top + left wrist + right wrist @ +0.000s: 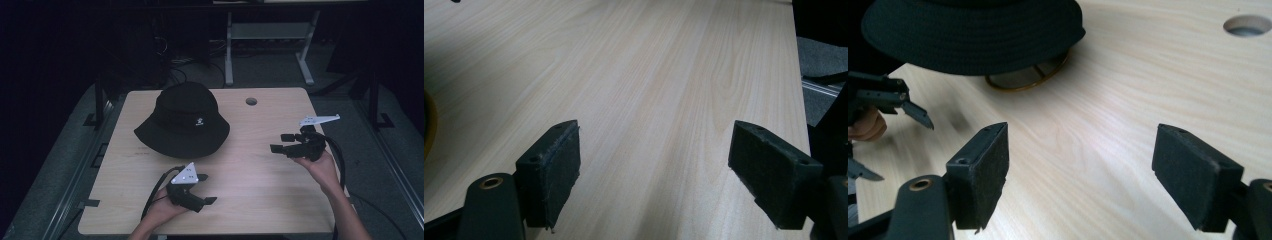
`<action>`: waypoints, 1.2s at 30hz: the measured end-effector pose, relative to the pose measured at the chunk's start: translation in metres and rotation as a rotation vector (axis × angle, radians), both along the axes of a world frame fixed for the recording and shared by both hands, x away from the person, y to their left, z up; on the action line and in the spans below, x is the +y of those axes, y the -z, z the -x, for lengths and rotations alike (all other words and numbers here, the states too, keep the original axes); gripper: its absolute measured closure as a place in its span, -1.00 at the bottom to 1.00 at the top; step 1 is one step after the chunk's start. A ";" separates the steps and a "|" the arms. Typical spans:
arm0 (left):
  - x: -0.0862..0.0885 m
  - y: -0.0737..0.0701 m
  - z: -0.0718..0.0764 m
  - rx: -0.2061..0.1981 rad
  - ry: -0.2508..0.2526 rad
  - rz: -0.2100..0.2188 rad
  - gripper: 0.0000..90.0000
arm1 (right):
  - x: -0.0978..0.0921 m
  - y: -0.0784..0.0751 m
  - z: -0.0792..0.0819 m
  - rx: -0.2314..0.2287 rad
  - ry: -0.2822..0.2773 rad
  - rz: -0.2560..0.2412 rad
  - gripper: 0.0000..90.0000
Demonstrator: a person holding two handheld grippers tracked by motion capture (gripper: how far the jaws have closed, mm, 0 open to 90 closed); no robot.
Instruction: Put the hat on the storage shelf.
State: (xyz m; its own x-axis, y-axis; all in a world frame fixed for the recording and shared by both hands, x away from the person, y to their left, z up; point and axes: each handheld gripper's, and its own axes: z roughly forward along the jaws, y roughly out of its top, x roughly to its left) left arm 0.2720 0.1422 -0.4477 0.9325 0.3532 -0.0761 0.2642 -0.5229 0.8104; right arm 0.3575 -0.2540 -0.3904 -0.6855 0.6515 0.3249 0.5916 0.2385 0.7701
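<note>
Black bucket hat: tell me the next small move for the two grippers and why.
Probably bring the left gripper forward to the near brim of the black bucket hat. Both it and the right gripper are open, empty and apart from the hat, and the left looks nearer. Something round with a yellowish rim peeks out beneath the brim.

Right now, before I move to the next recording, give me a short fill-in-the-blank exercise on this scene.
1. The black bucket hat rests on the wooden ____.
2. The jaws of the left gripper and of the right gripper stand ____.
3. In the right gripper view, a round brownish rim peeks out from ____ the hat's brim.
4. The round hole lies toward the table's ____ edge.

Missing words: table; open; under; far
</note>
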 end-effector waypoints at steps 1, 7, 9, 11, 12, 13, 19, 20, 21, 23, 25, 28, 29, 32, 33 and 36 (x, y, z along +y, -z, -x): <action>0.000 0.000 0.000 0.000 0.000 -0.001 -0.55 | -0.002 0.002 0.002 0.002 0.001 0.002 -0.51; 0.000 0.000 0.000 0.001 0.002 -0.002 -0.55 | -0.007 0.012 0.011 0.010 0.008 -0.001 -0.51; 0.001 0.000 -0.001 -0.009 0.009 -0.011 -0.55 | -0.009 0.016 0.014 0.012 0.009 -0.005 -0.51; 0.000 0.000 0.000 0.003 0.003 -0.005 -0.55 | -0.010 0.018 0.017 0.017 0.009 -0.012 -0.51; 0.000 0.000 0.000 0.002 0.004 -0.008 -0.55 | -0.011 0.020 0.018 0.022 0.010 -0.011 -0.51; 0.000 0.000 0.000 0.004 0.003 -0.006 -0.55 | -0.011 0.022 0.020 0.020 0.010 -0.010 -0.52; 0.001 0.000 0.000 0.007 -0.001 -0.002 -0.55 | -0.014 0.032 0.032 0.027 0.008 -0.010 -0.52; 0.001 0.000 0.000 0.008 -0.002 -0.002 -0.55 | -0.015 0.034 0.033 0.026 0.007 -0.010 -0.52; 0.001 0.000 0.000 0.008 -0.002 -0.001 -0.55 | -0.015 0.036 0.035 0.027 0.009 -0.010 -0.52; 0.001 0.000 0.000 0.008 -0.002 -0.002 -0.55 | -0.017 0.039 0.038 0.029 0.010 -0.009 -0.53; 0.001 0.000 0.000 0.009 -0.002 -0.002 -0.55 | -0.020 0.043 0.042 0.032 0.018 -0.005 -0.53; 0.002 -0.001 0.000 0.010 -0.003 0.001 -0.55 | -0.024 0.048 0.047 0.041 0.022 -0.009 -0.53; 0.002 -0.001 0.000 0.011 -0.003 0.001 -0.55 | -0.025 0.051 0.049 0.042 0.026 -0.010 -0.53; 0.002 0.000 0.000 0.014 -0.003 0.002 -0.55 | -0.029 0.056 0.055 0.045 0.033 -0.016 -0.53; 0.002 0.000 0.000 0.013 -0.003 0.002 -0.55 | -0.030 0.058 0.058 0.043 0.035 -0.018 -0.53; 0.002 0.000 0.000 0.015 -0.002 0.002 -0.55 | -0.033 0.062 0.063 0.045 0.037 -0.009 -0.53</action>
State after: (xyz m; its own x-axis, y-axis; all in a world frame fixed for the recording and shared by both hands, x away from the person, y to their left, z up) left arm 0.2717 0.1439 -0.4475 0.9304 0.3553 -0.0907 0.2774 -0.5204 0.8076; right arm 0.2946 -0.2866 -0.4525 -0.6453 0.6733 0.3609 0.6343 0.2090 0.7443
